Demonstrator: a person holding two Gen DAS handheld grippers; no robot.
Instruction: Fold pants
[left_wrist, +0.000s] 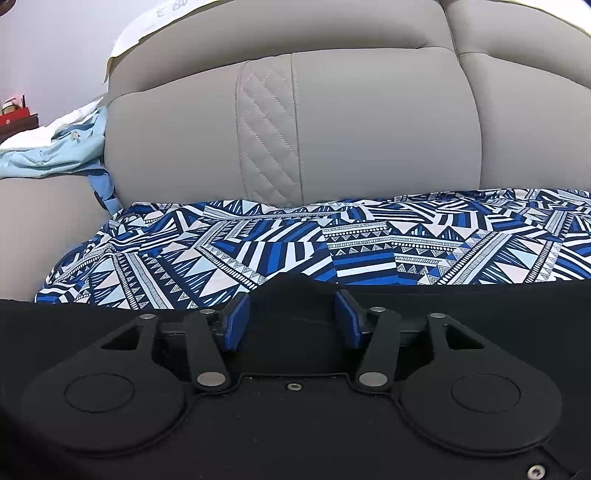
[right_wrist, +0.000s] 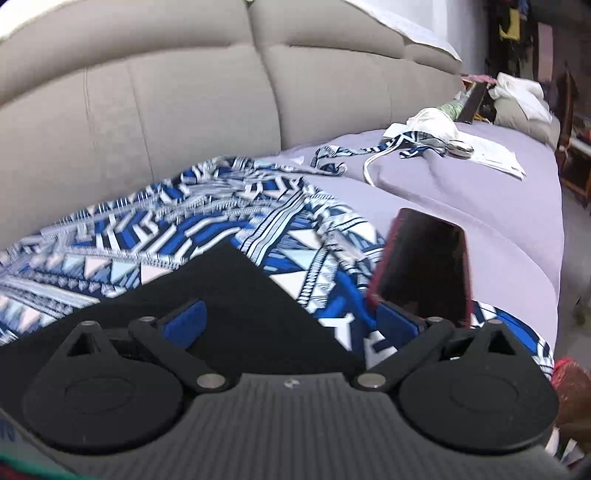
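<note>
Black pants (left_wrist: 295, 306) run under both views' lower edges.

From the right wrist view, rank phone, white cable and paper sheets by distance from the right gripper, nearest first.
From the right gripper:
1. Phone, just beyond the right finger.
2. White cable, farther back on the purple cover.
3. Paper sheets, far right.

Black pants (left_wrist: 443, 306) lie across a cloth (left_wrist: 258, 251) printed in blue, white, black and pale-pink triangles and stripes, spread on a greyish-beige sofa (left_wrist: 369, 129) with a diamond-quilted strip. Both the left gripper (left_wrist: 291, 319) and right gripper (right_wrist: 291, 319) are black with blue pads (left_wrist: 236, 321). A pale-blue garment (left_wrist: 55, 155) sits at the sofa's left end, a lavender sheet (right_wrist: 480, 192) covers its right end, and a black phone (right_wrist: 424, 266) wears a red case.
</note>
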